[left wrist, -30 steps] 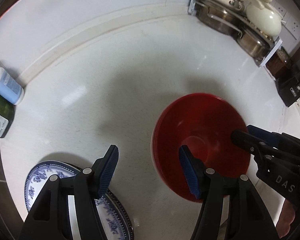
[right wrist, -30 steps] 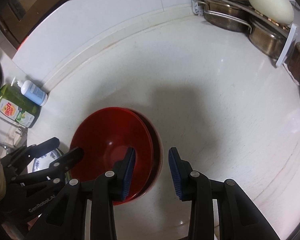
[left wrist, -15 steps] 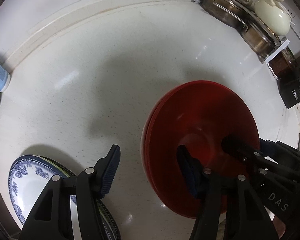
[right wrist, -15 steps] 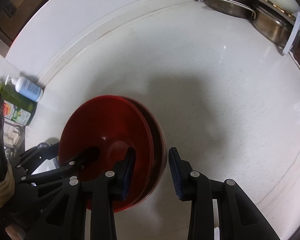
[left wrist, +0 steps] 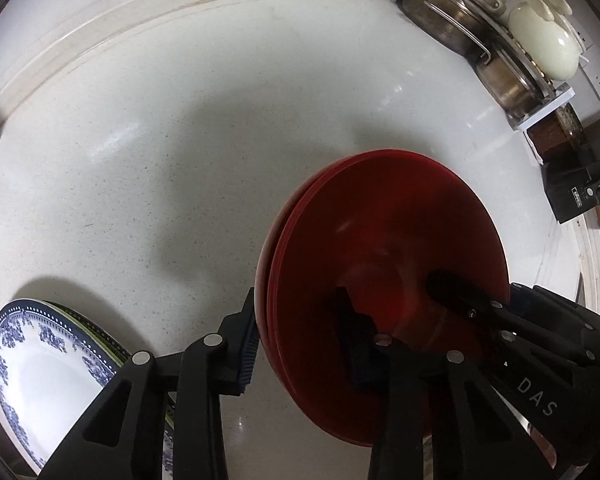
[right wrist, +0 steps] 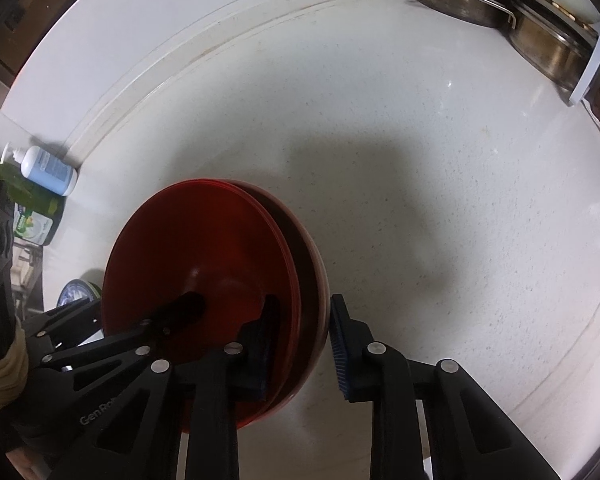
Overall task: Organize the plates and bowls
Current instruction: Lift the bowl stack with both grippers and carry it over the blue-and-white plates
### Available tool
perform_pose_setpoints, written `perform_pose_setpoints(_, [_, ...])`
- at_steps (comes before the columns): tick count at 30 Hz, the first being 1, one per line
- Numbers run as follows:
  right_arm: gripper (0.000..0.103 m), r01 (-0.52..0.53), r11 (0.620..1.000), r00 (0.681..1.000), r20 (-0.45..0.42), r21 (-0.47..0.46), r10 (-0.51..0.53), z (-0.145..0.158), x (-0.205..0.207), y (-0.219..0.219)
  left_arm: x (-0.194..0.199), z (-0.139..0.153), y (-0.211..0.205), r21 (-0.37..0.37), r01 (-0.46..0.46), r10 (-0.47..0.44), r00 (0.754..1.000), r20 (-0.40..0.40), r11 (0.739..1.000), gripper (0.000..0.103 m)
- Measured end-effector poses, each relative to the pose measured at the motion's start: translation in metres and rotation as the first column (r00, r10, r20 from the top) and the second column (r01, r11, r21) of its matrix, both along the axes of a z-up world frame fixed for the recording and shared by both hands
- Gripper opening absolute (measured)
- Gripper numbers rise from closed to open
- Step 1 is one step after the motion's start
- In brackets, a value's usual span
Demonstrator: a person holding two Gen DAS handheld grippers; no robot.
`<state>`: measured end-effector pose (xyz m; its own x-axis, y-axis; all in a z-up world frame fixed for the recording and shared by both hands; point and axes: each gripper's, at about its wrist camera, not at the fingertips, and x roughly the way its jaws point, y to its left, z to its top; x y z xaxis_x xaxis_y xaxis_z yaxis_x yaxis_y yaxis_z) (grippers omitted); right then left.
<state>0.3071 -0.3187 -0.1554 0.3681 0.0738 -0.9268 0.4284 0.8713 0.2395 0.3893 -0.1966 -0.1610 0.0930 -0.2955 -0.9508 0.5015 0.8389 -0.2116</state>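
Blue plates (left wrist: 40,376) lie stacked at the counter's (left wrist: 180,160) left, red bowls (left wrist: 384,264) nested beside them. Left gripper (left wrist: 300,344) straddles the bowls' left rim, right gripper (right wrist: 300,344) the right rim. Both jaws have just been closing, their pads at the rims; contact cannot be confirmed.

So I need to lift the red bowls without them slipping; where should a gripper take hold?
Take the red bowls at the rim wall from above, one finger inside and one outside, on opposite sides. The stack sits nested and open upward, so the thin rim is the only edge narrow enough to pinch.
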Motion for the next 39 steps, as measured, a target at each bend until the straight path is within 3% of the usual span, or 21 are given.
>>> perform_pose_setpoints(11, [0.024,0.013,1.000,1.000,-0.010,0.008,-0.013,0.004,0.001,-0.002,-0.007,0.016,0.007,0.017,-0.026,0.025,0.998,0.063,1.000,0.031])
perform_pose_setpoints(20, [0.024,-0.020,0.999,0.999,0.039,-0.027,0.021,0.033,-0.007,0.009,-0.014,0.042,0.034,-0.022,-0.077,0.078,0.992,0.101,0.997,0.031])
perform_pose_setpoints(31, [0.024,-0.141,0.989,0.987,0.077,-0.032,0.143,0.062,-0.001,0.059,-0.025,0.065,0.101,-0.033,-0.206,0.209,0.969,0.133,0.978,0.031])
perform_pose_setpoints(39, [0.024,-0.260,0.966,0.962,0.082,-0.014,0.260,0.066,0.012,0.111,-0.036,0.068,0.158,-0.028,-0.325,0.326,0.935,0.141,0.945,0.030])
